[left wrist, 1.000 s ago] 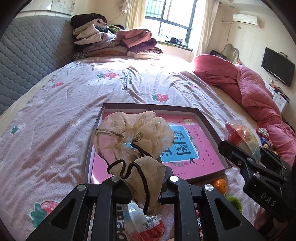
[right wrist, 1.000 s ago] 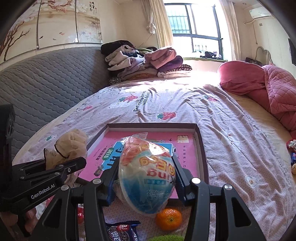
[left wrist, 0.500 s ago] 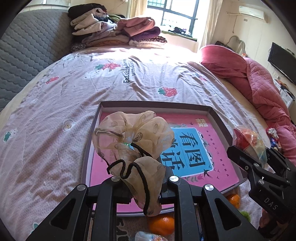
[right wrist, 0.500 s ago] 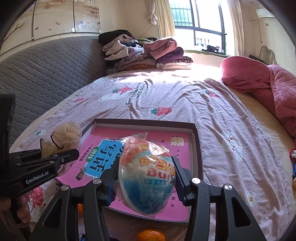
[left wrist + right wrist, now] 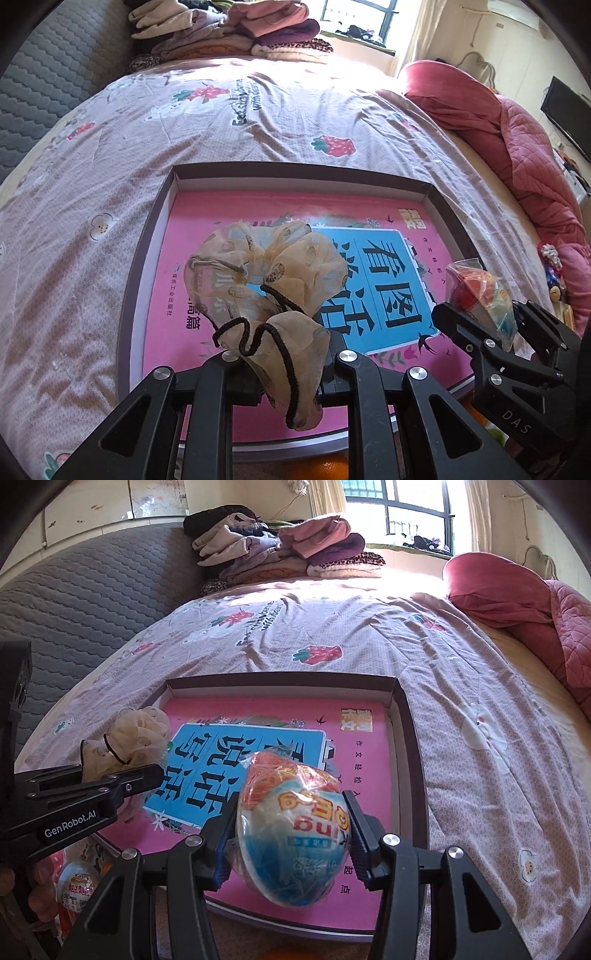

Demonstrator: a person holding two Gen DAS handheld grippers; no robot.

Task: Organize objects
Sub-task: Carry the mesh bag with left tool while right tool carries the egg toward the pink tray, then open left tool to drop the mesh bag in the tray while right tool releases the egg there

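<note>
Left wrist view: the left gripper [image 5: 284,363] pinches a scrunchie [image 5: 266,280] at frame centre, over the tray [image 5: 147,258]. At lower right, the right gripper [image 5: 480,332] clamps a wrapped egg [image 5: 476,291] above the tray's corner.

Left gripper [image 5: 284,373]: matte black plastic, angular struts with triangular cut-outs, round silver screw heads at pivots; side plate bears white lettering "GenRobot.AI" in right wrist view. Right gripper [image 5: 291,827]: same black frame, silver screws, ribbed blue pads [image 5: 221,864] on inner finger faces; "DAS" printed on side.
</note>
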